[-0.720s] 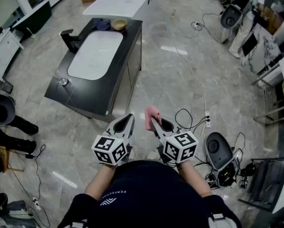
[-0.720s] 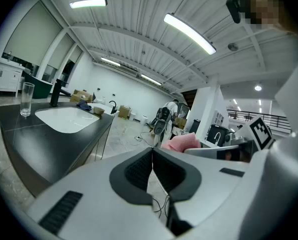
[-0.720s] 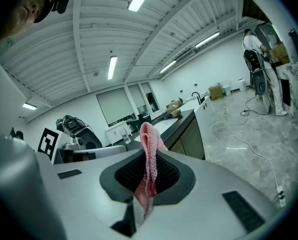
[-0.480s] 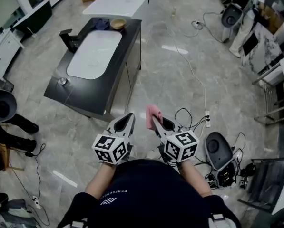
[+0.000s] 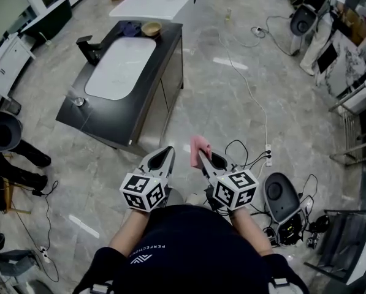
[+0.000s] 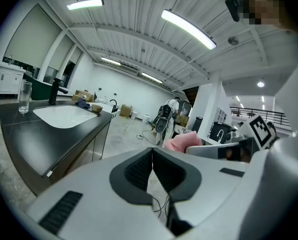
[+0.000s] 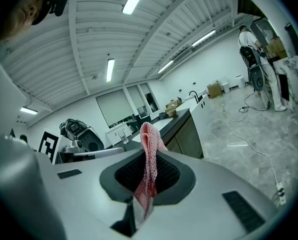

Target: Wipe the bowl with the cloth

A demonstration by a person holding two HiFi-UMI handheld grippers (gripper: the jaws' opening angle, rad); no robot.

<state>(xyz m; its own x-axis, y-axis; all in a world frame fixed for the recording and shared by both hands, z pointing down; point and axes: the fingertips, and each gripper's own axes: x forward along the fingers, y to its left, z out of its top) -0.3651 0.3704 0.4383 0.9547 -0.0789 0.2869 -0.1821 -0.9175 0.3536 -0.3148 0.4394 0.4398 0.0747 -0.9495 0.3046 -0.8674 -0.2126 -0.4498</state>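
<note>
Over the grey stone floor [image 5: 232,103], well short of the long black worktop [image 5: 109,118], the person holds both grippers side by side. On the left gripper [image 5: 168,150] the jaws are pressed together with nothing between them. On the right gripper [image 5: 199,158] the jaws are clamped on a pink mesh cloth [image 5: 199,144], which sticks up past their tips. A small round tan bowl [image 5: 151,29] sits at the worktop's far end, beyond the white sink basin [image 5: 121,66], well apart from the cloth.

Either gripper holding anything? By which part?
The right gripper is shut on the pink cloth, pinched mid-length, and the cloth's bunched end sticks out past the jaw tips. The left gripper is shut and empty.
</note>
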